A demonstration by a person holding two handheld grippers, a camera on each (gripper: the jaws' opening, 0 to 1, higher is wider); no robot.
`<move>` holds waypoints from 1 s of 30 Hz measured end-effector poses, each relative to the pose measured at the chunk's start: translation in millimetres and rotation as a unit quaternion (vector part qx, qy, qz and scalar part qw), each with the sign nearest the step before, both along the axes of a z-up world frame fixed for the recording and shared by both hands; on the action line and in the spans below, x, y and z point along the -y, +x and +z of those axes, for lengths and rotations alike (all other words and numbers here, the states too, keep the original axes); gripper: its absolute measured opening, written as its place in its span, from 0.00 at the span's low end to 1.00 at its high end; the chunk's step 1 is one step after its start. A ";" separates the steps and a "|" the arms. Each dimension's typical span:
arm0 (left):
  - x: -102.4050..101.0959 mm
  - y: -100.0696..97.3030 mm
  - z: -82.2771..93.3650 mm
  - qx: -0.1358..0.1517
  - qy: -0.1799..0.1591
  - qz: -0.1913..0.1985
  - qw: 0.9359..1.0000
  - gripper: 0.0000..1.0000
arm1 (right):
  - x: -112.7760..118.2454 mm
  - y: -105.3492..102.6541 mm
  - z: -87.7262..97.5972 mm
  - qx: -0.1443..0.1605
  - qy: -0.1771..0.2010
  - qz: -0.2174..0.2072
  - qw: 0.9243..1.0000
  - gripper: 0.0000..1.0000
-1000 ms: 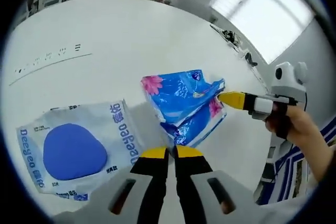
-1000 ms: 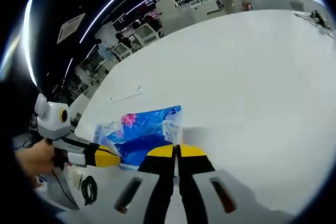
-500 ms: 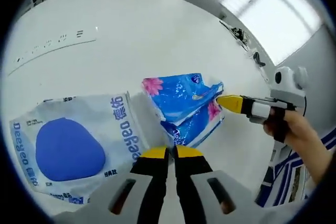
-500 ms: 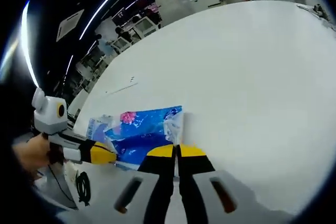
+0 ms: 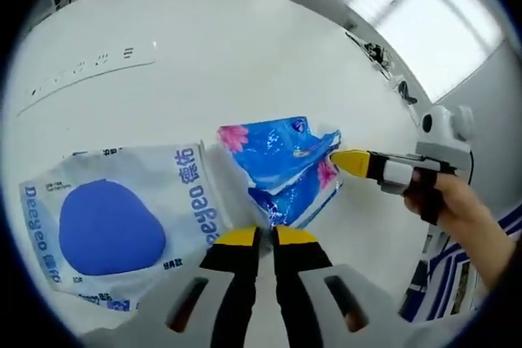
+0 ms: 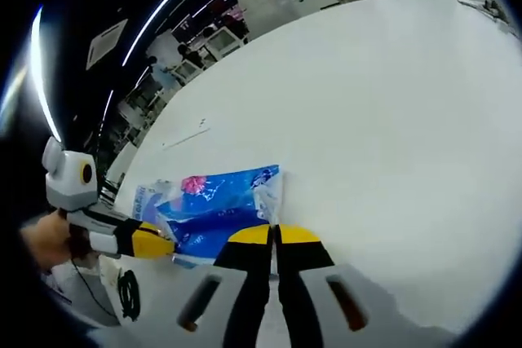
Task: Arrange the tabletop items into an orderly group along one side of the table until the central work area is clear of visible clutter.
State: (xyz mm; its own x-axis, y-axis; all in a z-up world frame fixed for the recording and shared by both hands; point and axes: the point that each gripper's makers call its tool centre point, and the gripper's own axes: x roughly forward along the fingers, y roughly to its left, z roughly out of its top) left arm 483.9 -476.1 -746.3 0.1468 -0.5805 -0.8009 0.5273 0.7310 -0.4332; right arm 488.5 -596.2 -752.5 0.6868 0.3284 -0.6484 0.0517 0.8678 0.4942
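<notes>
Plastic-wrapped, the white wipes pack (image 5: 114,222) lies leftmost on the white table (image 5: 212,46), touching the blue tissue pack (image 5: 281,165). Left gripper (image 5: 261,238) pinches that blue pack's near corner, jaws closed; right gripper (image 5: 347,160) nips its far end. Uneven pulling could tear the thin film or slip a corner free.

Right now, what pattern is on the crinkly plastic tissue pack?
Blue with pink flowers, clearest in the left gripper view.

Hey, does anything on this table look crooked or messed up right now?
The blue tissue pack looks crumpled and sits askew beside the white wipes pack, pinched at opposite ends by both tools.
</notes>
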 end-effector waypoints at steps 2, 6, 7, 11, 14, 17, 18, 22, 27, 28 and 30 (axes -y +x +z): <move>-0.2 0.0 1.3 0.001 -0.001 0.003 1.000 0.05 | 0.5 -0.3 0.2 0.001 0.000 -0.004 1.000 0.00; -3.4 0.3 2.1 0.005 0.003 0.007 1.000 0.05 | 2.0 -2.2 0.7 0.002 0.002 -0.017 1.000 0.00; -4.3 0.3 2.4 0.005 0.003 0.010 1.000 0.04 | 2.1 -2.4 0.5 0.003 0.002 -0.018 1.000 0.00; -7.5 -1.0 6.9 0.009 0.001 0.013 1.000 0.06 | 0.9 -2.6 1.2 0.008 -0.001 -0.014 1.000 0.00; -10.2 -0.5 12.6 0.018 -0.003 0.018 1.000 0.10 | 0.9 -2.1 1.6 0.010 -0.007 -0.006 1.000 0.00; -12.2 -0.8 20.0 0.023 -0.015 0.023 0.999 0.12 | -0.1 -0.5 2.0 0.015 -0.019 0.008 1.000 0.00; -12.9 -1.0 22.4 0.026 -0.019 0.024 0.999 0.12 | -0.2 -0.2 1.8 0.016 -0.022 0.011 1.000 0.00; -20.4 -2.5 31.9 0.041 -0.028 0.024 0.998 0.13 | -0.8 0.4 2.3 0.023 -0.038 0.027 0.999 0.00; -35.4 -7.1 38.3 0.049 -0.037 0.038 0.997 0.19 | -1.0 -0.1 2.2 0.030 -0.041 0.033 0.998 0.00; -38.2 -8.1 39.2 0.050 -0.039 0.043 0.997 0.23 | -0.5 -0.6 2.3 0.030 -0.046 0.035 0.998 0.00; -44.1 -11.1 41.0 0.048 -0.046 0.055 0.996 0.27 | -1.0 -1.0 2.9 0.031 -0.059 0.039 0.997 0.00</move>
State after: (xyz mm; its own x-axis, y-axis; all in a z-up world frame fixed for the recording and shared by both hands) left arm 472.7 -432.1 -705.3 0.2872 -0.6275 -0.7237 0.4885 0.7459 -0.4528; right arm 487.5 -595.2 -749.5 0.7025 0.3066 -0.6423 -0.0470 0.9205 0.3880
